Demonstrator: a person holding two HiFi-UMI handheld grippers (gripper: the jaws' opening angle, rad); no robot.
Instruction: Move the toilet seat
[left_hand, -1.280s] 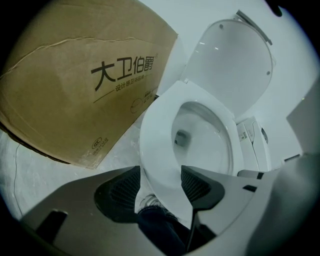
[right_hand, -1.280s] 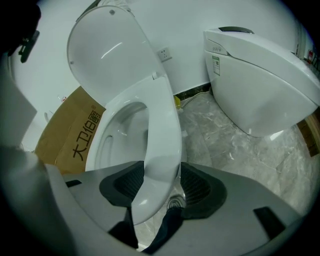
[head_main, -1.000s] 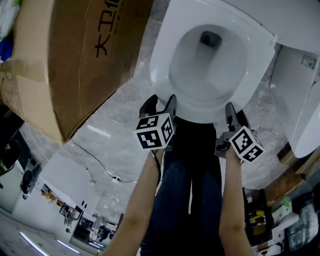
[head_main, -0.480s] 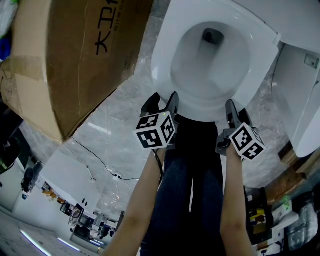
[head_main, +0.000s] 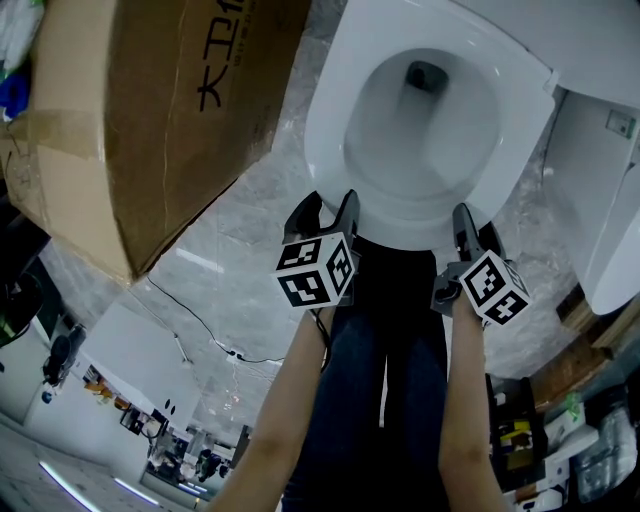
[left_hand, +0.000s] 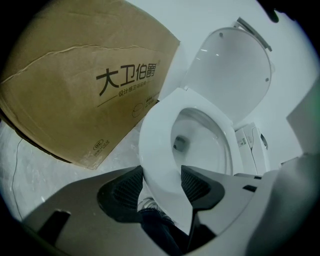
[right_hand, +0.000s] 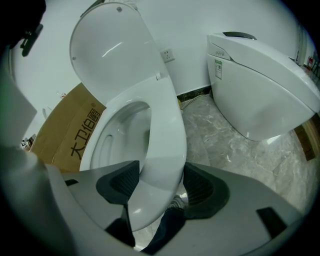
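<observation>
Releasing the white oval plastic toilet seat (head_main: 326, 120), flat on its white bowl (head_main: 420, 120) with the front rim at six o'clock, seems best finished by drawing the left gripper (head_main: 328, 205) and right gripper (head_main: 477, 228), both spread astride that rim, the right's jaws having just been opening, straight back.

Toilet seat (head_main: 322, 130) and lid (left_hand: 235, 70): plain glossy white, same as the second toilet (right_hand: 260, 85). Cardboard box (head_main: 150, 120) is brown with black Chinese print. Floor (head_main: 240, 230) is grey and marble-veined. The left gripper (head_main: 327, 208) and right gripper (head_main: 474, 222) have cubes in black-and-white squares. Jeans (head_main: 380, 380) look dark blue, I think.
</observation>
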